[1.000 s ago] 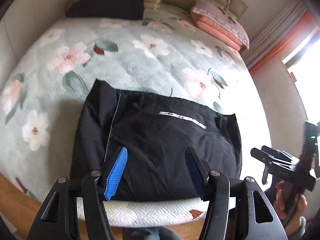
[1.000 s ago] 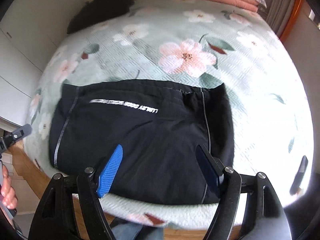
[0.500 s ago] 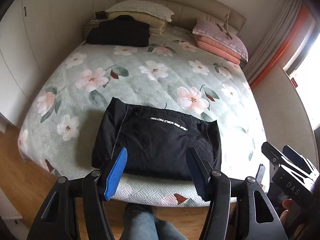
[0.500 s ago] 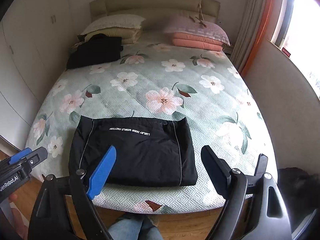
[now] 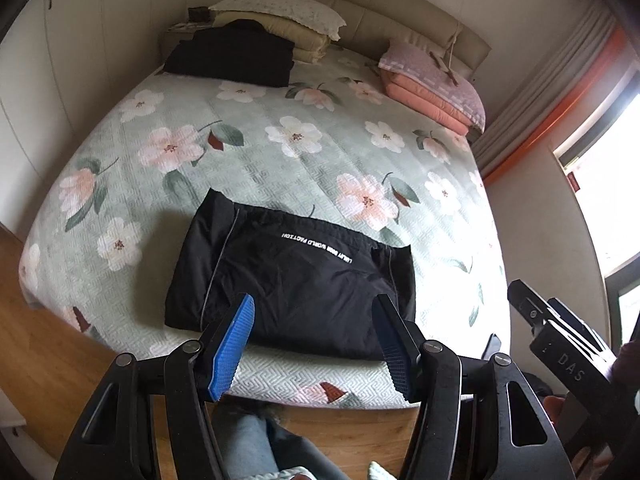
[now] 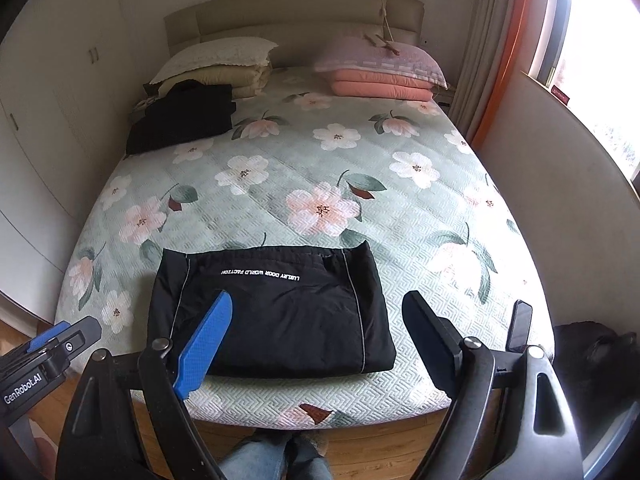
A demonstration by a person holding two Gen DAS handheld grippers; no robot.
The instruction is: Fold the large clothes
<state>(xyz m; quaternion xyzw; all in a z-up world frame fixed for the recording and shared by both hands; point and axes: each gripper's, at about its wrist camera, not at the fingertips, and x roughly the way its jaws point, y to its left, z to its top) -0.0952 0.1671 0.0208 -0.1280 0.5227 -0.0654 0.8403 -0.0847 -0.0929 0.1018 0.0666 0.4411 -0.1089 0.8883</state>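
Across the folded black garment (image 6: 272,312), in the lower middle of my right wrist frame, I read a white upside-down line: "LIBERTY DOOR WORLD FACTION", its first word too small to be sure of. At the lower left edge of that frame the left claw (image 6: 44,354) carries "GenRobot.AI" in white. In my left wrist frame, lower right, the right claw (image 5: 560,344) shows "DAS".

Your folded garment (image 6: 276,312) is matt black woven cloth, slightly crinkled. It lies on the bed's quilted coverlet (image 6: 400,208), a textured floral fabric. Each claw is matt black plastic with ridged blue pads (image 6: 206,344). The floor (image 5: 48,360) is smooth, lightly glossy wood.
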